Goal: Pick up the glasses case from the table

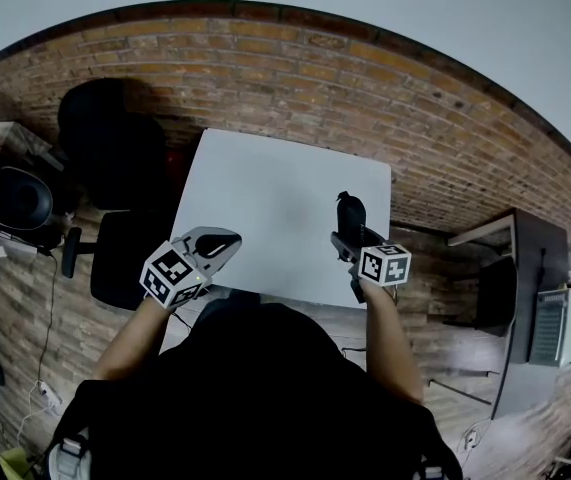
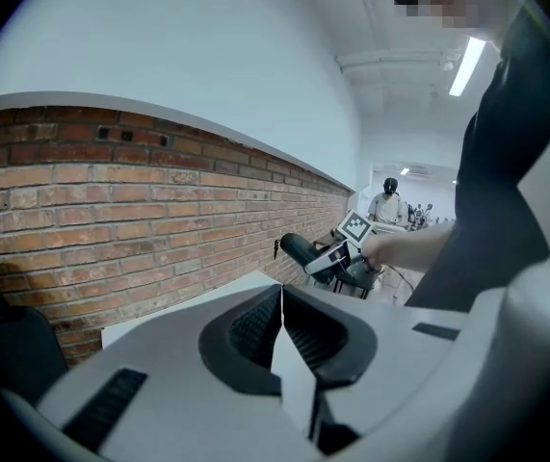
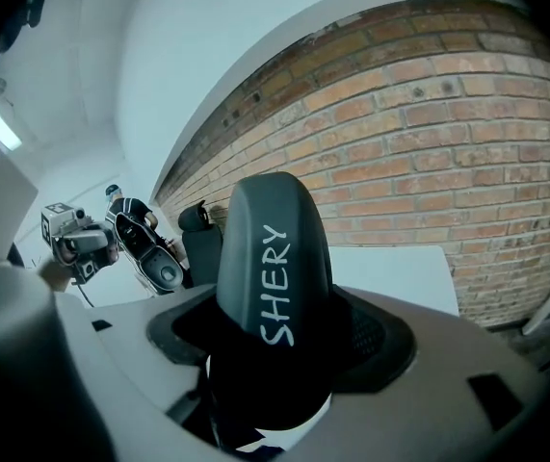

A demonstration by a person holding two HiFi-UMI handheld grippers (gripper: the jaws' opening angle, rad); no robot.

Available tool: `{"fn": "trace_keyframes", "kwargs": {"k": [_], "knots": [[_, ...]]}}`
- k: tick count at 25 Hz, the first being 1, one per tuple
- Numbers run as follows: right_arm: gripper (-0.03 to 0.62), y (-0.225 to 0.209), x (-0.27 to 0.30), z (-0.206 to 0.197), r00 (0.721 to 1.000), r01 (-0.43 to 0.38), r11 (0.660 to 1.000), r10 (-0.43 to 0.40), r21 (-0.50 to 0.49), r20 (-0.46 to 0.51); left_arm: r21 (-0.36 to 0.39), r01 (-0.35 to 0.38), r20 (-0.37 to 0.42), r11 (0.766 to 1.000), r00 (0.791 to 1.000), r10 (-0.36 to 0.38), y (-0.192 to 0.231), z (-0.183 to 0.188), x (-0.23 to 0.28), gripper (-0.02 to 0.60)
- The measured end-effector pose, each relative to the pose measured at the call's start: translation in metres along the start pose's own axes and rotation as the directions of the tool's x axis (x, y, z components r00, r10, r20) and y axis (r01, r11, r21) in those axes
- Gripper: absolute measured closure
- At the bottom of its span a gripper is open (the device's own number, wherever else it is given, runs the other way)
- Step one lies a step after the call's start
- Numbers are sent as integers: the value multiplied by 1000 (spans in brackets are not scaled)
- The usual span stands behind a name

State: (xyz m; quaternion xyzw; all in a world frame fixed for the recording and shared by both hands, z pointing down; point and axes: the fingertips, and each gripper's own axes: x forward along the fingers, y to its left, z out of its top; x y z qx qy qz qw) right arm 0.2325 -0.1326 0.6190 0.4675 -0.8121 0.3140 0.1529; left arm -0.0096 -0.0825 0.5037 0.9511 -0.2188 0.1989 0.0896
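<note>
A: Brick wall [image 1: 365, 88] behind, white table [image 1: 265, 198] in front. Where's the glasses case [image 3: 275, 248]?
B: Clamped in the right gripper [image 1: 353, 230], apparently lifted over the table's right side. The left gripper [image 2: 282, 327] has its jaws pressed together, empty.
A: Pickup done?
B: Looks so. The next move just needs a steady hold. The case is closed, contents unseen.

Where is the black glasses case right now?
The glasses case stands upright, clamped in the right claw. In the head view it is on the right, over the right side of the white table.
</note>
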Motion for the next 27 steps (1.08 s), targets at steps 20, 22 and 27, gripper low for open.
{"fn": "trace_keyframes", "kwargs": {"k": [20, 22, 27], "knots": [[260, 50, -65, 25, 985, -72, 997, 75, -20, 154, 10, -25, 22, 1000, 999, 24, -34, -9, -24, 569], [260, 52, -73, 25, 984, -73, 997, 76, -24, 163, 10, -27, 19, 1000, 999, 27, -36, -10, -25, 569], [260, 60, -91, 24, 978, -84, 996, 88, -29, 188, 13, -38, 21, 999, 999, 38, -41, -9, -28, 569]]}}
